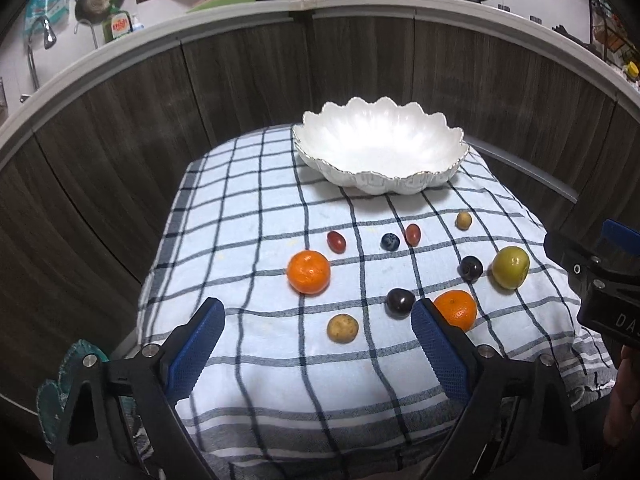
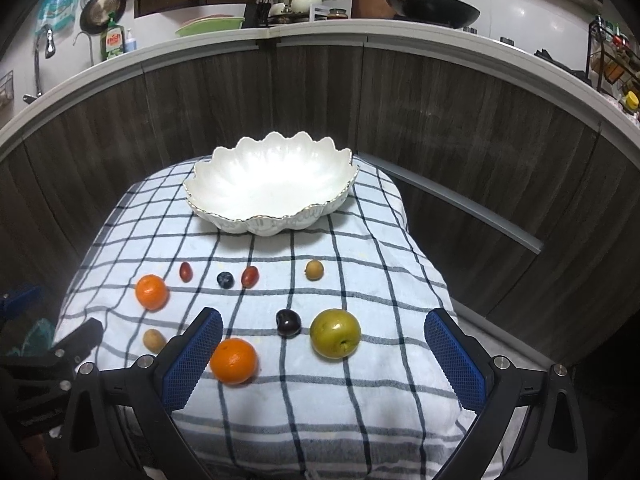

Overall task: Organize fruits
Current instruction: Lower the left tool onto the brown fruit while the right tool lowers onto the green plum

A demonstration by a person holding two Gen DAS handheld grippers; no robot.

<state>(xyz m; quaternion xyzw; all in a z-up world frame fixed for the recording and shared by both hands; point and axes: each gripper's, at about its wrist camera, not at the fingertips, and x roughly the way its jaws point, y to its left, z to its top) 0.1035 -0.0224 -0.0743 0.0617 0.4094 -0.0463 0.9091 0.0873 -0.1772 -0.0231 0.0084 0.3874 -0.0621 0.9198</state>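
- My left gripper (image 1: 318, 316) stands spread wide above the checked cloth (image 1: 256, 208), with nothing gripped; its blue pads (image 1: 196, 344) touch no fruit.
- Between those fingers, just ahead of the tips, lie a small tan fruit (image 1: 343, 328) and a dark plum (image 1: 399, 303); an orange (image 1: 456, 309) sits right behind my right-hand fingertip (partly hidden by it).
- Further ahead and left of centre is a second orange (image 1: 309, 272), with two red grapes (image 1: 336, 241) and a blueberry (image 1: 389, 241) beyond it.
- My right gripper (image 2: 323, 322) is released too, fingers wide apart, holding nothing.
- Between its fingers lie a green apple (image 2: 335, 333) and another dark plum (image 2: 288, 322); the near orange is just beside my left-hand pad (image 2: 192, 360), though I cannot tell if they touch.
- The white scalloped bowl (image 2: 224, 200) stands well ahead of both sets of fingers at the far end of the cloth, with no fruit in it.
- A small yellowish fruit (image 2: 314, 269) lies between bowl and apple.
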